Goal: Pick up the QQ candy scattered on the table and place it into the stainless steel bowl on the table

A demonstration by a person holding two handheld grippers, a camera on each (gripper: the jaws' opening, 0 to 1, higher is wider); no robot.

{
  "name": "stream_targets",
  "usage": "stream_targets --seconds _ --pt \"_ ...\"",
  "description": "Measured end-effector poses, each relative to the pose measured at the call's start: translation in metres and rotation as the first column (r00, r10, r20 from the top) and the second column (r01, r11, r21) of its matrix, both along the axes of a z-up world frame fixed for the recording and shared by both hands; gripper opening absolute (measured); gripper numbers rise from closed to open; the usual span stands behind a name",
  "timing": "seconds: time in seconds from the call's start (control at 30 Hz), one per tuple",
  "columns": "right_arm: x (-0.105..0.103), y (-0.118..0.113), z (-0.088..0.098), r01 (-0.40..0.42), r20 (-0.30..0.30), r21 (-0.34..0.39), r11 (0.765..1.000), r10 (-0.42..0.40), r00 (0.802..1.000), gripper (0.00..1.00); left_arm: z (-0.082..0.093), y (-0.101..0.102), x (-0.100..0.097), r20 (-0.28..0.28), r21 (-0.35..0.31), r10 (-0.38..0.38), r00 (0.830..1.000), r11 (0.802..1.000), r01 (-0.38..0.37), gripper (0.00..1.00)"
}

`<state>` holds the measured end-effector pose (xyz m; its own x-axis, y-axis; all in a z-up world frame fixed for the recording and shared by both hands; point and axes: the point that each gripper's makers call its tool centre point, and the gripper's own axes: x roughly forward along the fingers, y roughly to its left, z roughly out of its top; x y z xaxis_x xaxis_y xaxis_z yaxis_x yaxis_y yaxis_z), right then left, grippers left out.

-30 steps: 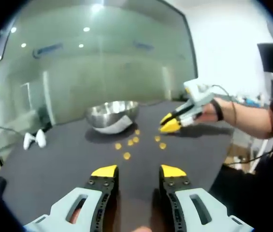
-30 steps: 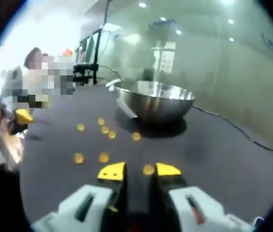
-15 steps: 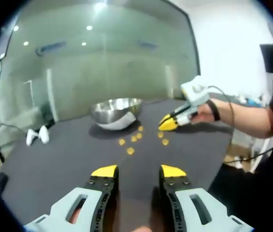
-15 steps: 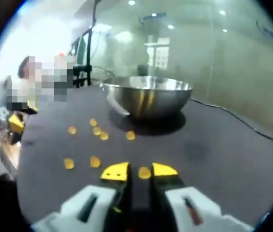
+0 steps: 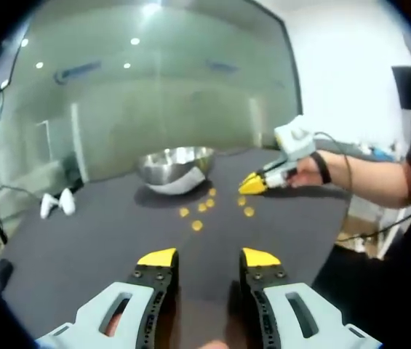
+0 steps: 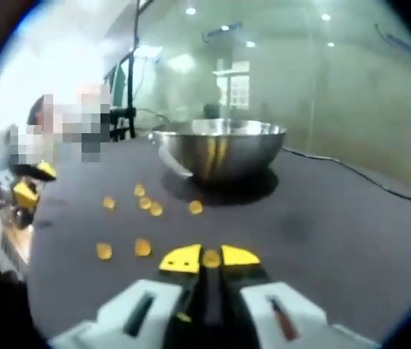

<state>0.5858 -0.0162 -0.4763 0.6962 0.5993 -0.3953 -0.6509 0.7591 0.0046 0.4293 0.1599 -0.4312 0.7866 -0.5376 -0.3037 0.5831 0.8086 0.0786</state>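
Several yellow QQ candies [image 5: 197, 225] lie scattered on the dark table in front of the stainless steel bowl [image 5: 174, 166]. My left gripper [image 5: 209, 258] hovers open above the near table, short of the candies, with nothing between its jaws. The right gripper [image 5: 252, 184] comes in from the right in a person's hand, its tips down at the table among the rightmost candies. In the right gripper view, my right gripper [image 6: 211, 257] is shut on one QQ candy [image 6: 211, 259] pinched between the yellow tips. More loose candies [image 6: 142, 247] lie to its left, and the bowl [image 6: 220, 149] stands straight ahead.
A white object [image 5: 56, 205] lies at the table's far left. A black cable [image 6: 350, 171] runs across the table right of the bowl. The table's edge [image 5: 336, 233] falls off to the right, beside the person's arm [image 5: 365, 178]. The left gripper [image 6: 27, 190] shows at far left.
The right gripper's jaws have closed in on the candy between them. It has dipped a little toward the table. The left gripper has barely moved.
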Motion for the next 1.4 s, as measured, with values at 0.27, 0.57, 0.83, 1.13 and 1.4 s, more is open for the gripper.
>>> stream_targets --seconds 0.27,0.57,0.83,1.13,1.4 --pt "-0.004 0.002 0.054 0.012 0.063 0.132 0.991 -0.02 0.998 0.09 0.0 0.001 -0.003 0.003 0.007 -0.01 1.0 1.0 0.01 0.35" --pt "0.02 0.029 0.124 -0.052 0.22 0.142 0.989 0.02 0.975 0.09 0.002 -0.002 -0.008 0.015 -0.001 -0.021 1.0 1.0 0.021 0.35" --pt "0.068 0.057 0.145 -0.071 0.263 0.095 0.993 0.044 0.964 0.09 0.003 -0.004 -0.015 0.019 0.001 -0.034 0.999 0.999 0.034 0.35" --pt "0.089 0.079 0.152 -0.071 0.272 0.083 0.994 0.045 0.961 0.09 0.004 0.0 -0.019 0.022 0.002 -0.029 0.999 1.0 0.029 0.35" --pt "0.085 0.08 0.148 -0.106 0.268 0.08 0.991 0.081 0.96 0.2 0.0 0.005 -0.019 0.013 0.002 -0.019 1.0 1.0 0.019 0.35"
